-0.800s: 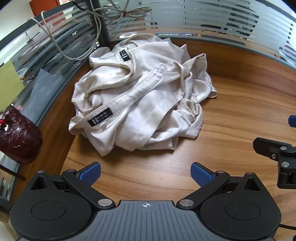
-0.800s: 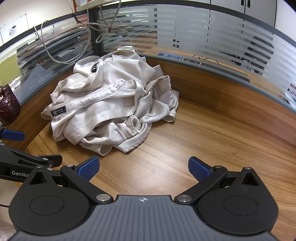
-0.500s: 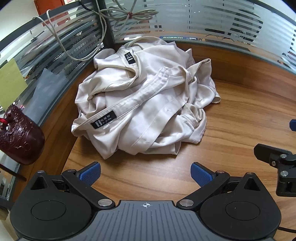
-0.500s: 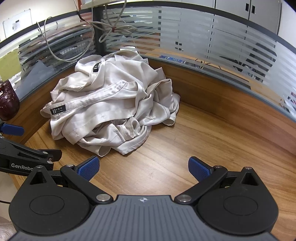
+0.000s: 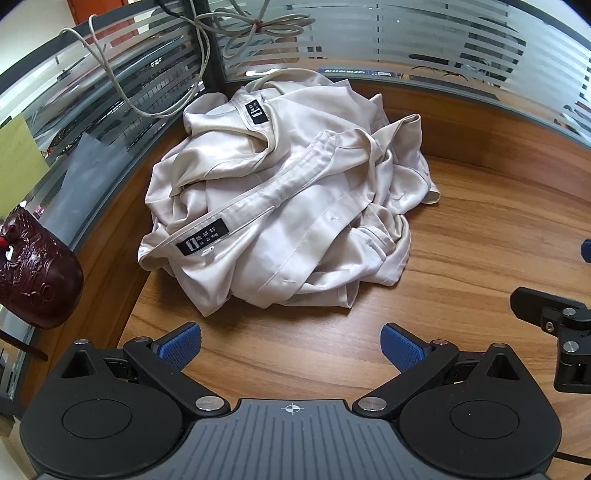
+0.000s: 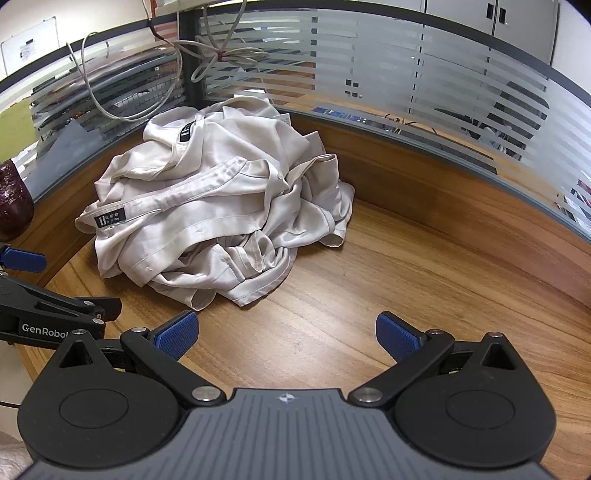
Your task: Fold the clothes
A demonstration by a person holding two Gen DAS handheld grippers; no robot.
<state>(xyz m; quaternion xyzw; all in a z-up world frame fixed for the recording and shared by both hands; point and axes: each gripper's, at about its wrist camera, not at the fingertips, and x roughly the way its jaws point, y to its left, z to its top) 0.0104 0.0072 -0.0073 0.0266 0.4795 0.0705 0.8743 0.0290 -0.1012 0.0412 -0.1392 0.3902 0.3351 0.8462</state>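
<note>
A crumpled heap of cream satin clothes (image 5: pixel 288 206) with black labels lies on the wooden desk (image 5: pixel 480 229) near its far left corner; it also shows in the right wrist view (image 6: pixel 221 206). My left gripper (image 5: pixel 290 345) is open and empty, a little short of the heap's near edge. My right gripper (image 6: pixel 287 338) is open and empty, also short of the heap, to the right of the left one. Part of the right gripper shows at the left wrist view's right edge, and part of the left gripper at the right wrist view's left edge.
Striped glass partitions (image 5: pixel 424 40) wall the desk at the back and left. Grey cables (image 5: pixel 236 22) hang at the corner post. A dark red carved vase (image 5: pixel 33 277) stands at the left desk edge, also in the right wrist view (image 6: pixel 13 203).
Both grippers have drawn back and risen slightly, so the heap sits a little farther away and lower in view. The clothes have not moved. Both grippers stay open.
</note>
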